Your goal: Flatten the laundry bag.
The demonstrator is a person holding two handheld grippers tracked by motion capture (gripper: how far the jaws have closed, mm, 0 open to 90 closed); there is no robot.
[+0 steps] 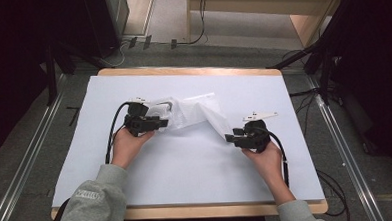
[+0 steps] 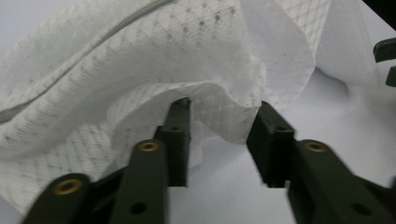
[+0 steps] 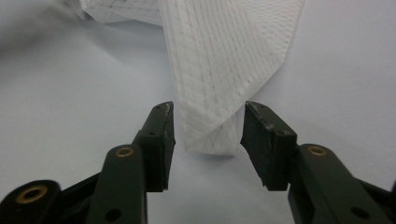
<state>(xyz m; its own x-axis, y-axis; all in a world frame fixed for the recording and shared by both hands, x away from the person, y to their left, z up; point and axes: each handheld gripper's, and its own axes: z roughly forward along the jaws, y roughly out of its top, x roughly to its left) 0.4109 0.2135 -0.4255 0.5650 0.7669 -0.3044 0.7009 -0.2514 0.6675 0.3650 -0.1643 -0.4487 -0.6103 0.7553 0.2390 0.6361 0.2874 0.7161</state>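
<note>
Fabric sits between both pairs of your fingers: a white, thin mesh cloth bag with a woven diamond pattern and a zip seam (image 1: 191,110), crumpled on the white-covered bench (image 1: 186,171). In your left gripper (image 2: 219,126) view the two black fingers (image 2: 177,135) stand apart; a raised, rumpled fold of the cloth arches over the gap between them, its edge hanging just above and in front of the tips, with the left finger's tip tucked under the fold and the right one just beside the fold's hanging lip. You cannot tell from this view whether either pad actually presses on the cloth. The zip seam runs well above the fingers, slanting across the upper left of the cloth. In your right gripper (image 3: 208,135) view the fingers (image 3: 268,140) are also apart, and a narrow, folded end of the same cloth comes down into the gap between them, its blunt end lying on the bench surface; bare gaps show on both sides, so neither pad touches it. From the high view, your left gripper (image 1: 157,123) lies at the left end of the cloth, and your right gripper (image 1: 230,137) at the strip's lower right end, the cloth stretched loosely between the two.
</note>
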